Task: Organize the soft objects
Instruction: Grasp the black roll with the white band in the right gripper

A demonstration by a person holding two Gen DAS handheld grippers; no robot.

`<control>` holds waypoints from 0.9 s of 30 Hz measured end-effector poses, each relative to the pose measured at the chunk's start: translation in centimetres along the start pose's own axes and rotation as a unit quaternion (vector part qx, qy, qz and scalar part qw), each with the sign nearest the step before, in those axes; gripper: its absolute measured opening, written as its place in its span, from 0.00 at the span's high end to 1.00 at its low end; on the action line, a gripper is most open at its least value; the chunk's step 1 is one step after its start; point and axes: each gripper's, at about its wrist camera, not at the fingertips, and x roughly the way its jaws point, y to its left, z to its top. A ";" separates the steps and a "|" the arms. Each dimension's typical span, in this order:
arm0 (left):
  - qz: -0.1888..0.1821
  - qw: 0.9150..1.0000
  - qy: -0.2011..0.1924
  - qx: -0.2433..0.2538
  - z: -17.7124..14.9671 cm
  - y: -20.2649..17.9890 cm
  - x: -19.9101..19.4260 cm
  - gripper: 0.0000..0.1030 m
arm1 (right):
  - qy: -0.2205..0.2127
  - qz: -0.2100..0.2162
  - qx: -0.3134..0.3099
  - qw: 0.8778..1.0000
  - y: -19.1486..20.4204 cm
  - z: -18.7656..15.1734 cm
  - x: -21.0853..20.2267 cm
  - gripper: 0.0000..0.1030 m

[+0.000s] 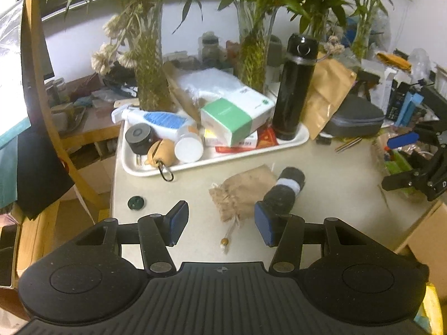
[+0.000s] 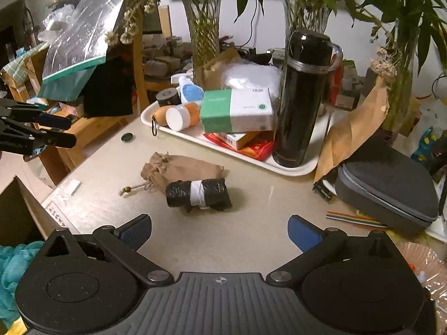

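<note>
A tan drawstring pouch (image 1: 242, 192) (image 2: 178, 169) lies on the beige table, its cord and bead trailing toward me. Against it rests a black rolled bundle with a white band (image 1: 286, 189) (image 2: 199, 193). My left gripper (image 1: 222, 222) hovers just short of both, open, with the pouch's lower end between its blue pads (image 1: 178, 220) and the roll behind the right pad. My right gripper (image 2: 219, 233) is open too, wide, with bare table between its fingertips and the roll a little ahead. Each gripper shows in the other's view at the edge, the right gripper (image 1: 413, 181) and the left gripper (image 2: 36, 136).
A white tray (image 1: 131, 164) (image 2: 296, 167) behind holds a black flask (image 1: 293, 89) (image 2: 301, 97), a green-and-white box (image 1: 237, 120), bottles and jars. Glass vases with plants stand at the back. A grey zip case (image 2: 388, 189) lies right. A small dark cap (image 1: 136, 203) and a cardboard box (image 2: 19, 215) are nearby.
</note>
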 end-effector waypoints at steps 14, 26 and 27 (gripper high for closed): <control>0.006 1.000 0.014 0.011 -0.2 -0.2 -0.1 0.50 | 0.012 0.008 -0.025 1.000 -0.4 0.9 3.9 0.00; 0.007 0.999 0.045 -0.019 -0.1 0.8 -0.3 0.50 | 0.029 0.035 -0.050 0.998 -0.9 1.4 8.7 0.00; 0.004 0.998 0.049 -0.025 -0.1 1.0 -0.2 0.50 | 0.032 0.038 -0.052 0.997 -0.8 1.4 9.1 0.00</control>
